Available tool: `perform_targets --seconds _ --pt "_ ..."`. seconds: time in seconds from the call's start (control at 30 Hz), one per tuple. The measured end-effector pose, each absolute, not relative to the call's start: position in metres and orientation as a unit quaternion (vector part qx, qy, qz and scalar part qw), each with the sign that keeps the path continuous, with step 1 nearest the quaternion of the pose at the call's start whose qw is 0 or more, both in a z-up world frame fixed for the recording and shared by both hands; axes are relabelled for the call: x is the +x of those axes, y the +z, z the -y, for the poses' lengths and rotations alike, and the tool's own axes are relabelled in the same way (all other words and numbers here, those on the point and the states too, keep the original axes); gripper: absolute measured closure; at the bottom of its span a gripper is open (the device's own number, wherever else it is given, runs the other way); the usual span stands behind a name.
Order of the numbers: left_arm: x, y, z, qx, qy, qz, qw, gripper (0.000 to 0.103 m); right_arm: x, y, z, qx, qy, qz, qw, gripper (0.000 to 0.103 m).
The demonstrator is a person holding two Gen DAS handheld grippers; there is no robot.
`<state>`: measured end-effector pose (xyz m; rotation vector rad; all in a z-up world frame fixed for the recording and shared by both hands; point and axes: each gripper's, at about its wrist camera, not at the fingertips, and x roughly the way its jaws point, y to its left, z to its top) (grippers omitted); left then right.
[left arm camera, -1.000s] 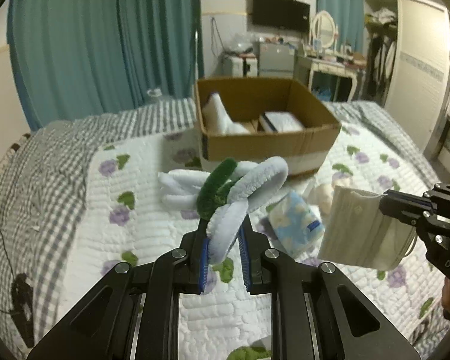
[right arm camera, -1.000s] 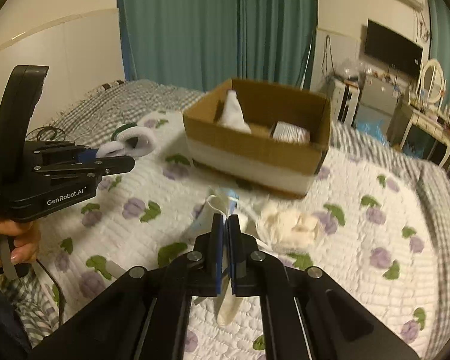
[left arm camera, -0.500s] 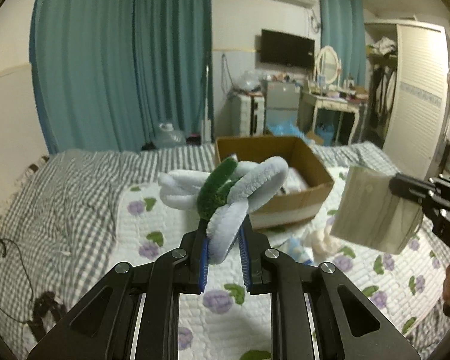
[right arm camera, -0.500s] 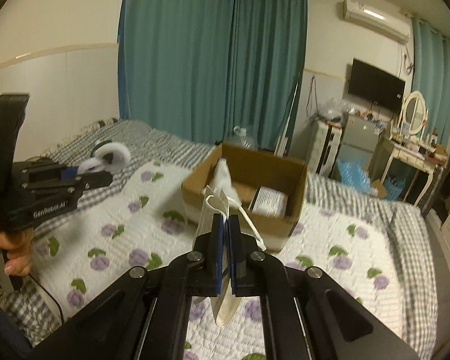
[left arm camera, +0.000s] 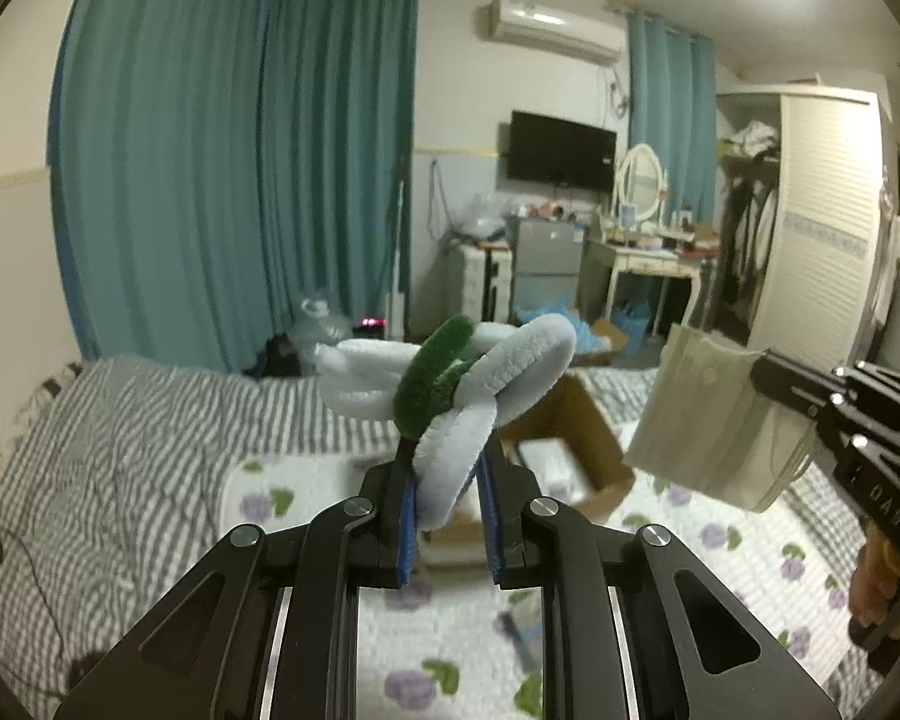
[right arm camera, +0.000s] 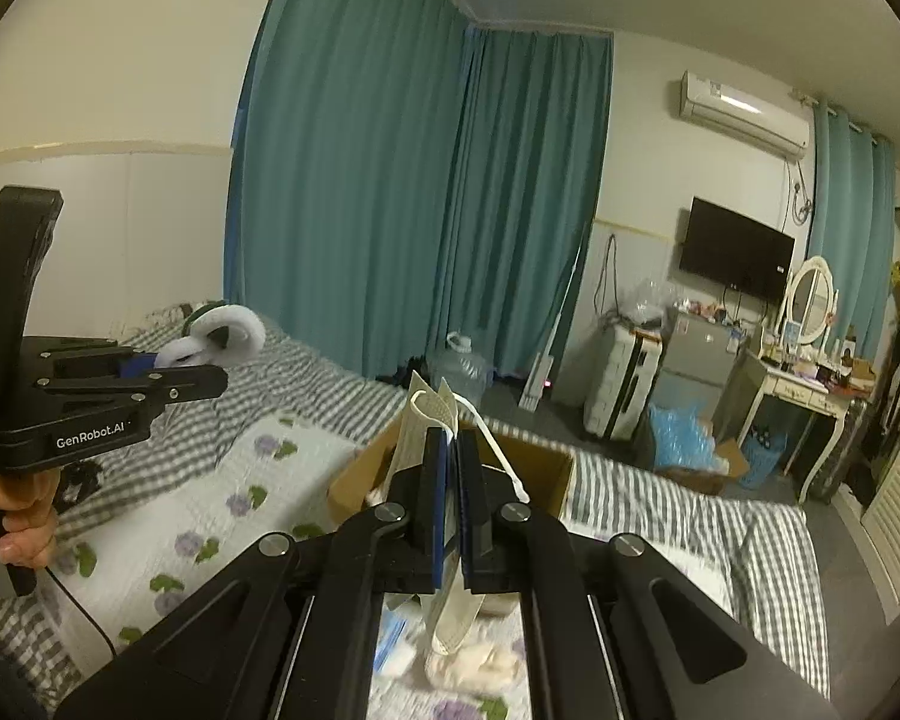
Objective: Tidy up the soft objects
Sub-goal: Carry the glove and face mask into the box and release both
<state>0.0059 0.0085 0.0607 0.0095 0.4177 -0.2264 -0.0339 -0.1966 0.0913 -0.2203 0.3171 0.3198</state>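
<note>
My left gripper (left arm camera: 447, 516) is shut on a fuzzy white and green loop bundle (left arm camera: 450, 384) and holds it high above the bed. It also shows at the left of the right wrist view (right arm camera: 222, 333). My right gripper (right arm camera: 450, 504) is shut on a white face mask (right arm camera: 429, 420), which also shows in the left wrist view (left arm camera: 714, 420). The open cardboard box (left arm camera: 576, 432) sits on the bed below both, partly hidden behind the held things; it also shows in the right wrist view (right arm camera: 546, 462).
The bed has a floral quilt (left arm camera: 306, 480) over a grey checked cover (left arm camera: 108, 438). A blue tissue pack (right arm camera: 396, 648) and a cream soft lump (right arm camera: 480, 672) lie on the quilt near me. Teal curtains, a fridge and a dressing table stand beyond.
Both grippers have lifted and tilted up with their loads. The box and quilt have dropped lower in both views, and more of the room shows.
</note>
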Motion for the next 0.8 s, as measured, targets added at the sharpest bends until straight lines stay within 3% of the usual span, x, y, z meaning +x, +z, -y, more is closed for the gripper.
perform_targets --seconds 0.43,0.8 --pt "0.082 0.05 0.021 0.01 -0.129 -0.21 0.969 0.086 0.037 0.094 0.222 -0.085 0.151 -0.132 0.976 0.1" --pt "0.157 -0.017 0.045 0.026 -0.129 -0.277 0.952 0.086 0.109 0.037 0.229 -0.07 0.147 -0.191 0.968 0.1"
